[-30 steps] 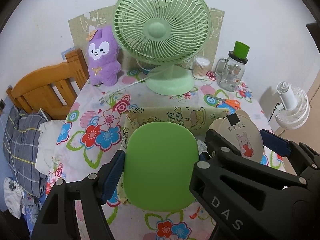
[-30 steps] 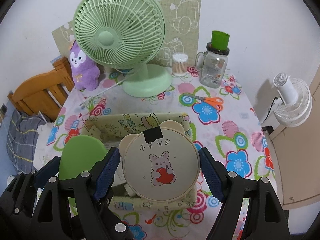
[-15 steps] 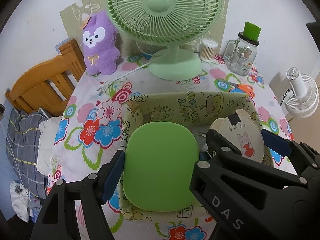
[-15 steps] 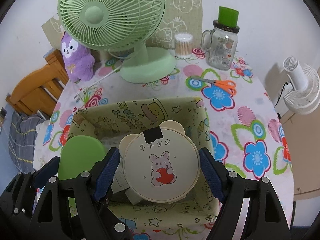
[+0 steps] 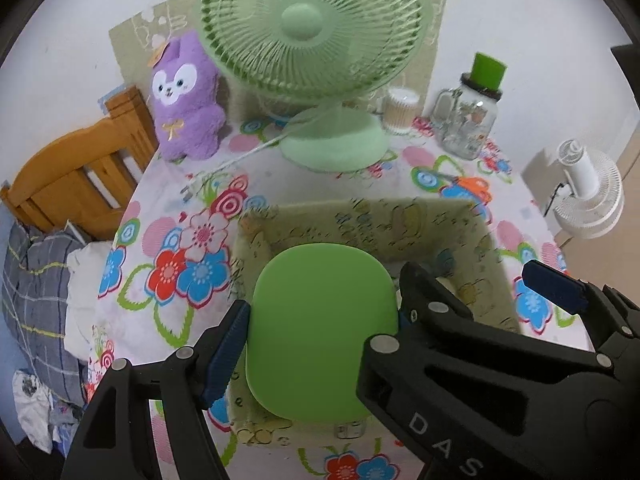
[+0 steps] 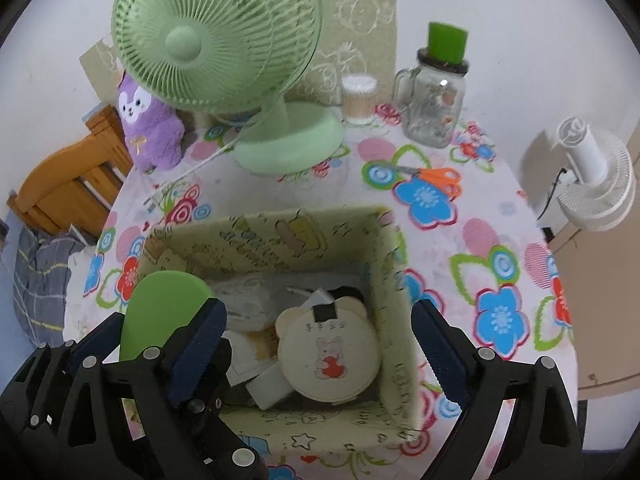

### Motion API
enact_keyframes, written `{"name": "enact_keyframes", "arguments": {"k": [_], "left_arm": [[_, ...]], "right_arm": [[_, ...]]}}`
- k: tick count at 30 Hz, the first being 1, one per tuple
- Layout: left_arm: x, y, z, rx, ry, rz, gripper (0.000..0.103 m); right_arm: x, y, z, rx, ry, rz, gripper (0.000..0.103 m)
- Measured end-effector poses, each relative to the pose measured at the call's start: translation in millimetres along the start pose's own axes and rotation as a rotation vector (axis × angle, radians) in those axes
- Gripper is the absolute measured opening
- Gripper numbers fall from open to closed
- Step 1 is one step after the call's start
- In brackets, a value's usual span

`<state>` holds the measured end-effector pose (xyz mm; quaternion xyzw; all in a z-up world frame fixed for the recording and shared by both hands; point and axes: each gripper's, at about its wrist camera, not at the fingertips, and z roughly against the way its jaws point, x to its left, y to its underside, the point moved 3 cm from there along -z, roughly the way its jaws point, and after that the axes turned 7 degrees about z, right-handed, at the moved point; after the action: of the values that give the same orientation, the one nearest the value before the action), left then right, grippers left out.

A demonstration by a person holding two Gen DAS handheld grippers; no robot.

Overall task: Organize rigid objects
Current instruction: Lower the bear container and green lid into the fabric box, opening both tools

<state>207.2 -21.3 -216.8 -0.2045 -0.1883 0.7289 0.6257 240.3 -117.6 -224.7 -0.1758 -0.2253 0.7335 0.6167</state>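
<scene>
Gripping the green pad [image 5: 320, 332] upright, left gripper [image 5: 320, 340] overhangs box [image 5: 492, 248].

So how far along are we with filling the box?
Done: the bear-eared round case lies inside the patterned box, and the right gripper is open above it. In hand: the left gripper clamps the green case over the box. Left: that case, possibly the scissors too.

Right gripper [image 6: 320, 336] spread wide, bear-eared disc [image 6: 328, 354] loose — inside fabric box [image 6: 394, 300]
</scene>
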Motion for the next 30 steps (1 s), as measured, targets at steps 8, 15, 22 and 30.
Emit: {"name": "enact_keyframes", "arguments": {"k": [8, 15, 22, 30], "left_arm": [[-26, -9, 6, -0.022, 0.051, -0.046, 0.077], [-40, -3, -12, 0.003, 0.055, -0.067, 0.077], [-52, 5, -24, 0.035, 0.075, -0.098, 0.077], [-49, 7, -40, 0.068, 0.063, -0.115, 0.077]], "right_arm": [[-27, -4, 16, -0.024, 0.094, -0.026, 0.096], [-48, 8, 14, 0.003, 0.142, -0.047, 0.096], [-59, 20, 7, 0.033, 0.172, -0.069, 0.096], [-59, 25, -6, 0.063, 0.177, -0.089, 0.096]]}}
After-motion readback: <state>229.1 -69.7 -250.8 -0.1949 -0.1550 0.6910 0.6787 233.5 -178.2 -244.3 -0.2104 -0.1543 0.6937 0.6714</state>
